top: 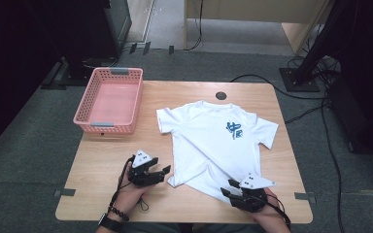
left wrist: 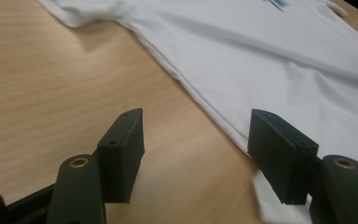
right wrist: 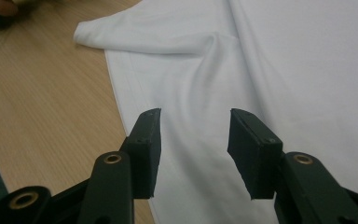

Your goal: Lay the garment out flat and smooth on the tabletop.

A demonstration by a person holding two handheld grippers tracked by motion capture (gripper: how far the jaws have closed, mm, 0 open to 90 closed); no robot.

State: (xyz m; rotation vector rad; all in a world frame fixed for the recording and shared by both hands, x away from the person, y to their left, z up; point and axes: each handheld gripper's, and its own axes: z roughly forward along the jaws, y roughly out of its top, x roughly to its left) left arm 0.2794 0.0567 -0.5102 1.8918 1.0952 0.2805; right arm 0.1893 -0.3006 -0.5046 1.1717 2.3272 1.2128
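**Shirt fold: both grippers at the bottom hem, nothing gripped**

The white short-sleeved cotton T-shirt with a blue chest print (top: 213, 141) lies on the light wooden table (top: 102, 165), right of centre, collar away from the person, hem toward them. The lower left part is already turned over on a diagonal, so a crease runs across the lower body and one hem corner points out to the left.

Left gripper (top: 156, 174): jaws stand wide apart, nothing between them; in the left gripper view they straddle the shirt's side edge, one pad over bare wood, the other over cloth. Right gripper (top: 229, 189): jaws partly open, empty, hovering over the hem region; the right gripper view shows plain cloth and the folded corner beyond them.

The pink perforated plastic basket (top: 109, 102) sits empty at the far left of the table, well apart from the shirt.

Judgement on the step in hand: take hold of the hem at two points for the next fold
- Bring each lower pad flat to the table and slide it under the edge, so that both layers are pinched where the cloth is doubled
- Grip close to the corners, not mid-hem, to keep the edge taut
- Close both before lifting; lifting one side alone would probably skew the crease
- Keep the lift low so the far half stays put
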